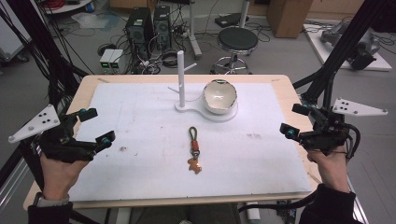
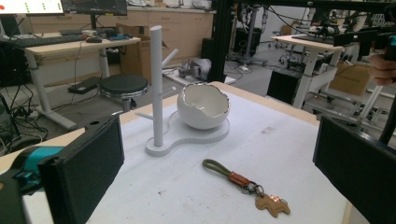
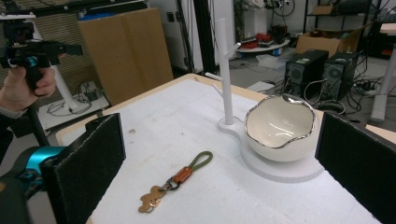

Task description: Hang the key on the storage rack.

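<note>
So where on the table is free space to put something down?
The white mat is bare left of the keychain, toward the left gripper, and right of it toward the right gripper. The back middle is crowded: the stand and bowl share one base.

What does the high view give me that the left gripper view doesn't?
High view alone: both hands holding their grippers, left gripper and right gripper, each open and apart from the keychain, plus the whole white mat and the table's near edge.

Left gripper view alone: a low side look across the table, with that gripper's black pads framing the scene and lab benches beyond.

Both: the keychain lying flat on the mat, the white peg stand, and the bowl on the stand's base.
</note>
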Available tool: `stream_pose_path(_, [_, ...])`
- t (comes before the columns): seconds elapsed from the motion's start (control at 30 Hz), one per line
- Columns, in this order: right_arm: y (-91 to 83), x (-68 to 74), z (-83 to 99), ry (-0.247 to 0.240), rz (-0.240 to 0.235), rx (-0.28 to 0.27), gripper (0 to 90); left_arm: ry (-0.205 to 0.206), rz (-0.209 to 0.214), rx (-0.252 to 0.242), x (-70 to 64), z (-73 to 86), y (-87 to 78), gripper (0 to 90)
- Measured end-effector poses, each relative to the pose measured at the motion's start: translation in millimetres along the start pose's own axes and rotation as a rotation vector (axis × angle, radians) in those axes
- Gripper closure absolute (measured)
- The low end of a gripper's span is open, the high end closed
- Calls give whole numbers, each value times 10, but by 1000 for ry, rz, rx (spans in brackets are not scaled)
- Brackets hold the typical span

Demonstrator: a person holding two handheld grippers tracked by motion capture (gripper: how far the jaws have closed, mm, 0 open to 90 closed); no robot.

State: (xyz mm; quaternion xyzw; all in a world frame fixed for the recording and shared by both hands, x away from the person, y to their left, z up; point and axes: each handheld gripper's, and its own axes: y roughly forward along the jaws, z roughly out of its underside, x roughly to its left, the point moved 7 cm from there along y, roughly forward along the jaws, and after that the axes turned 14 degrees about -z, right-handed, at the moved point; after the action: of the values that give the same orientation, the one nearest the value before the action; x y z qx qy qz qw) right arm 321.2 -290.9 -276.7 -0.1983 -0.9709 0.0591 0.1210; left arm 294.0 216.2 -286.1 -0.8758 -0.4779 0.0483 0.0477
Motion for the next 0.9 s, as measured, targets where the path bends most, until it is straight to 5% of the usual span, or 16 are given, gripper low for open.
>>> stream_pose_path(0.23, [75, 9, 5, -10, 4, 19, 7, -9, -3, -2, 17, 6, -9, 23])
stream_pose_path(0.5, [367, 29, 16, -23, 13, 72, 7, -17, -14, 6, 45, 46, -26, 23])
stream_pose_path(0.9, [1164, -64, 170, -47, 14, 202, 7, -19, -72, 22, 115, 97, -175, 23])
